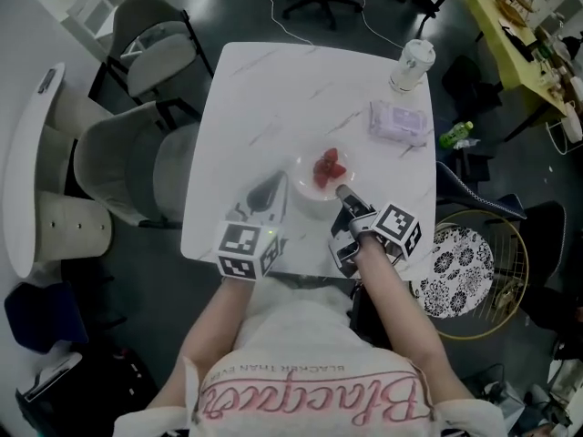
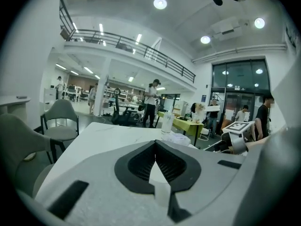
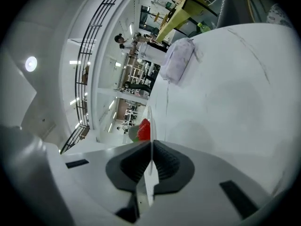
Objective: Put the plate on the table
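**White marble top, strawberry plate pinched by its rim**

Red strawberries [image 1: 330, 167] sit in a small pale round plate [image 1: 305, 197], which is over the near half of the table [image 1: 273, 98]. Whether the plate's underside touches the top cannot be told. The right gripper [image 1: 344, 192] has its dark ribbed pads pressed on the plate's near rim; in the right gripper view that thin rim [image 3: 150, 121] runs edge-on between the jaws, with a strawberry [image 3: 144, 129] just beyond. The left gripper [image 1: 276, 187] lies just beside the plate's left edge, and the left gripper view shows its jaws [image 2: 155, 145] pressed together on nothing.

The table is square with rounded corners and has faint grey veins. At its far right corner stands a lidded cup [image 1: 412, 65]. Near it lies a soft lilac tissue pack [image 1: 398, 122]. Grey shell chairs [image 1: 127, 162] stand at the left. A round wire basket [image 1: 506, 312] holding a black-and-white patterned cushion [image 1: 460, 267] stands at the right on the dark floor, and a yellow-green bench [image 1: 506, 35] runs beyond it.
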`<action>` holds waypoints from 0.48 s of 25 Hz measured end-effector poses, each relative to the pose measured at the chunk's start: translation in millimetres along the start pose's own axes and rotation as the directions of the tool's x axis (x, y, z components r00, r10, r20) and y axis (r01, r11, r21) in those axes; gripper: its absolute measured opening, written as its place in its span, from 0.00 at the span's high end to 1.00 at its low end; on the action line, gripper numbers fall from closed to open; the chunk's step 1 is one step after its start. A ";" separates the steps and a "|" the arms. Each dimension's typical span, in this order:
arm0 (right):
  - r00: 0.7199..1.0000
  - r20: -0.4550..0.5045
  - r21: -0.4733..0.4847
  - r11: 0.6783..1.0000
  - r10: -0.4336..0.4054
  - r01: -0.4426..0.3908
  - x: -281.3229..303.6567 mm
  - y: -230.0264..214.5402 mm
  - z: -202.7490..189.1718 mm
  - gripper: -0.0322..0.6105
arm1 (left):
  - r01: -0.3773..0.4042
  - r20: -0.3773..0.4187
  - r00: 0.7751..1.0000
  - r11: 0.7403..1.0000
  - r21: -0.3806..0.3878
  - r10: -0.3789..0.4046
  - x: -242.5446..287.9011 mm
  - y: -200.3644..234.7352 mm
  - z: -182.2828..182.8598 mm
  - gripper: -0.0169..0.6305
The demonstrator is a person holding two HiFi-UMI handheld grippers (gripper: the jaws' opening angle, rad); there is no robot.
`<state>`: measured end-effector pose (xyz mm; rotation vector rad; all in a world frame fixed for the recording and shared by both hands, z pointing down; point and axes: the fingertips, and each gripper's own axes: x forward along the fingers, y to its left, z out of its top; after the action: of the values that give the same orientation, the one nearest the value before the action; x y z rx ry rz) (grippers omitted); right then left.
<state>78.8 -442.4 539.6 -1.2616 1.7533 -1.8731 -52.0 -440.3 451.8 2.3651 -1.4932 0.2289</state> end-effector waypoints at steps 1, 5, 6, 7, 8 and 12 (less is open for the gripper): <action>1.000 -0.003 -0.003 1.000 -0.018 0.018 8.7 -5.8 1.8 0.94 | 0.004 -0.013 1.000 1.000 -0.004 -0.004 4.7 4.4 -3.0 0.97; 0.997 -0.020 -0.017 0.997 -0.075 0.074 37.3 -25.0 7.1 0.94 | 0.003 -0.047 0.999 1.000 -0.026 -0.005 19.7 21.7 -13.6 0.97; 0.996 -0.027 -0.024 0.996 -0.085 0.084 43.3 -28.4 8.0 0.94 | 0.002 -0.053 0.999 1.000 -0.031 -0.003 22.5 25.2 -15.4 0.97; 0.995 -0.034 -0.033 0.995 -0.095 0.094 49.0 -31.7 8.6 0.94 | 0.000 -0.059 0.998 0.999 -0.035 -0.002 24.6 28.5 -17.3 0.97; 0.994 -0.040 -0.042 0.994 -0.105 0.103 54.4 -35.1 9.1 0.94 | -0.001 -0.064 0.998 0.999 -0.038 -0.001 26.4 31.7 -19.3 0.97; 0.989 -0.036 -0.089 0.986 -0.145 0.141 70.6 -47.3 14.8 0.94 | -0.011 -0.084 0.996 0.999 -0.050 0.007 30.2 44.3 -27.6 0.97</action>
<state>65.3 -492.0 608.9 -1.4241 1.8278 -1.9332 -77.5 -473.3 495.3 2.2813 -1.4543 0.2859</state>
